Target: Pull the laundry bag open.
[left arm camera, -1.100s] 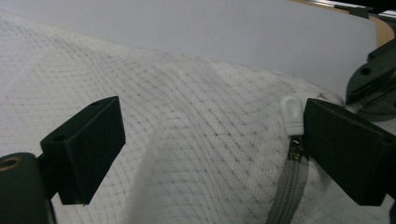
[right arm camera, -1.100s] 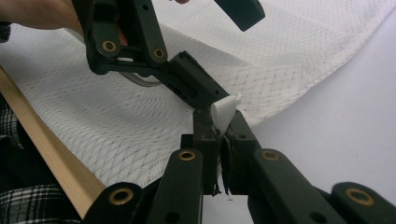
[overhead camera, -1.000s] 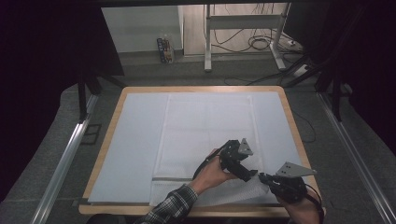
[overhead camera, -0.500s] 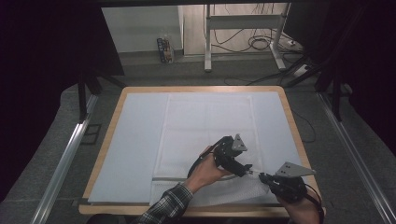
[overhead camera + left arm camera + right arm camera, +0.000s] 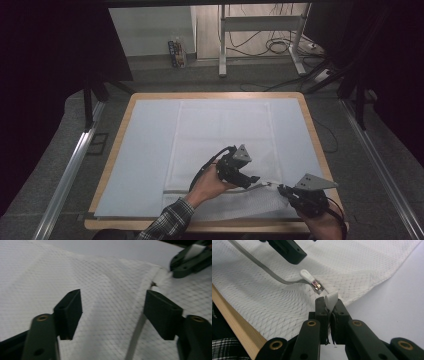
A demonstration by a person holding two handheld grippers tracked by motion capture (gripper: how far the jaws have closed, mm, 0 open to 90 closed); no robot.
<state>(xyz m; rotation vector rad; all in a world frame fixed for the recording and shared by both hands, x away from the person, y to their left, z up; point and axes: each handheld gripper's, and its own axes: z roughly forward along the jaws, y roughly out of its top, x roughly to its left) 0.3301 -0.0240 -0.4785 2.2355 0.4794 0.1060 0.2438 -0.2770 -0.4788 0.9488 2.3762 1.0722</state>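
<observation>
Right hand-held gripper (image 5: 329, 302): sits pressed together on the white tab (image 5: 331, 298) at the zip's end, low at the near right corner of the tabletop (image 5: 402, 302), likely to keep the mesh bag (image 5: 362, 262) taut while the zip is worked. Left hand-held gripper (image 5: 113, 302): hangs spread above the mesh lying flat on the tabletop, has just been closing with nothing pinched between the jaws, and tilts down toward the zip pull (image 5: 307, 275), forearm angled in from the near edge
</observation>
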